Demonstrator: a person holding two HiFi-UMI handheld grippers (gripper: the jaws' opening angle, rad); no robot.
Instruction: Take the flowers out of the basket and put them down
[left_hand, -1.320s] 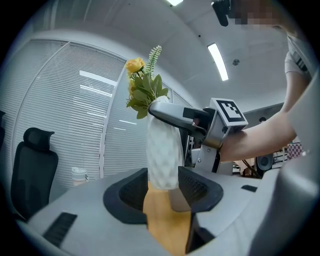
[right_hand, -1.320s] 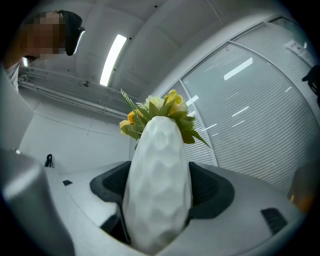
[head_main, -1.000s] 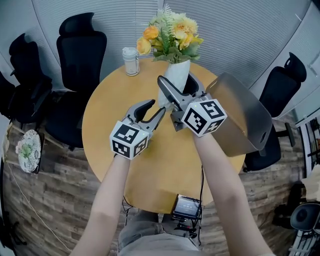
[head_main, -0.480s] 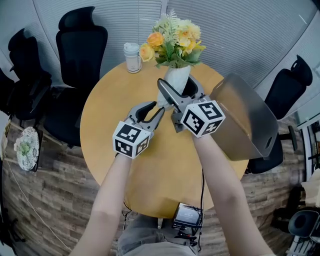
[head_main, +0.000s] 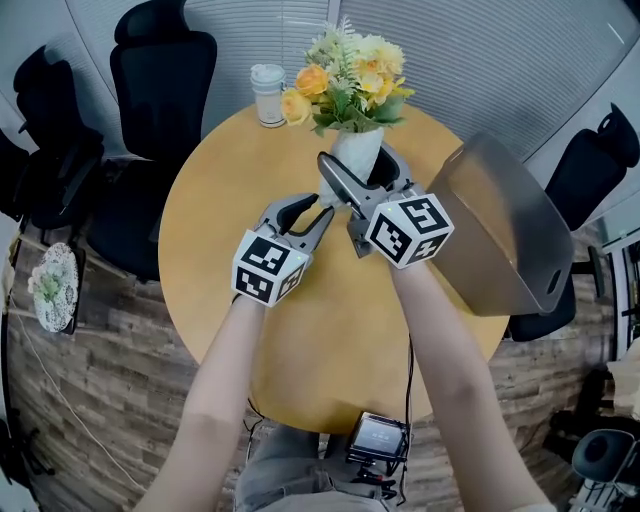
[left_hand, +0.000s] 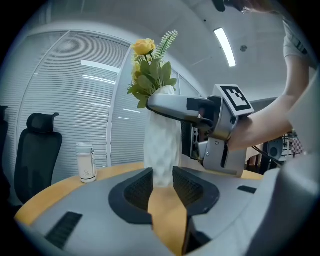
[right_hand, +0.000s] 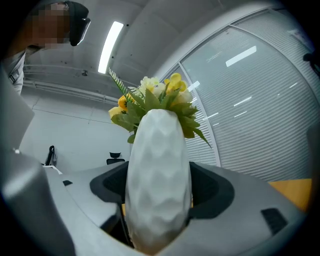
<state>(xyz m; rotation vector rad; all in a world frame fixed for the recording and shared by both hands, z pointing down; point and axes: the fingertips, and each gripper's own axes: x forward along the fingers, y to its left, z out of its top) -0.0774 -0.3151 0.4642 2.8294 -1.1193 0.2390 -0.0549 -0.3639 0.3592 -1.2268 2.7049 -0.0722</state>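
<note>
One lidded cup (head_main: 268, 95) stands left of the flower vase (head_main: 355, 158), well apart.

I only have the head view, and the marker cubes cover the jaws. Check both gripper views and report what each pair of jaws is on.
Observer: In the right gripper view, the right gripper has the white vase between its jaws. The vase's belly fills the gap and both pads press against it.
Operator: Now the left one.
Observer: In the left gripper view, the left gripper has only the vase's narrow foot between its jaw tips. Both pads seem to touch it.
Operator: Give me their heights.
Observer: The left gripper view shows the right gripper's jaw crossing the vase high up, just under the flowers.
</note>
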